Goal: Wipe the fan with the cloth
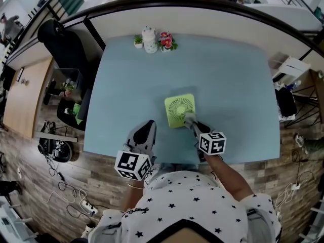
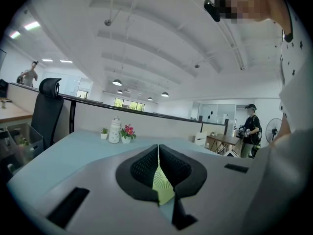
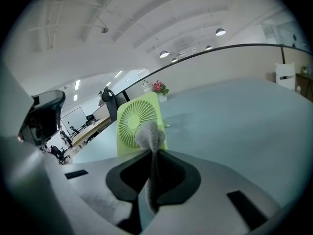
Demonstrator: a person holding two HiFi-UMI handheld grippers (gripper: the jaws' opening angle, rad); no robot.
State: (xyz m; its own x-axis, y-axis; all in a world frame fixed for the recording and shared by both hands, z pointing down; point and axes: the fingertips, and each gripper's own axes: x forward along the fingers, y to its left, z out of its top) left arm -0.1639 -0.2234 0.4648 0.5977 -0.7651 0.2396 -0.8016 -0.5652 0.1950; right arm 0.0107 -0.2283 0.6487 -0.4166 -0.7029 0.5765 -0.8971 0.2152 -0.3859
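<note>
A small square green fan stands on the light blue table, a little in front of its middle. My right gripper is shut on a grey cloth at the fan's near right corner. In the right gripper view the cloth sticks up from the jaws and lies against the fan's grille. My left gripper hovers over the table's front edge, left of the fan and apart from it. Its jaws are shut with nothing in them; a sliver of the fan shows beyond.
At the table's far edge stand a white jar, a pot of pink flowers and a tiny green plant. A black office chair and a cluttered floor lie to the left. A person stands far off.
</note>
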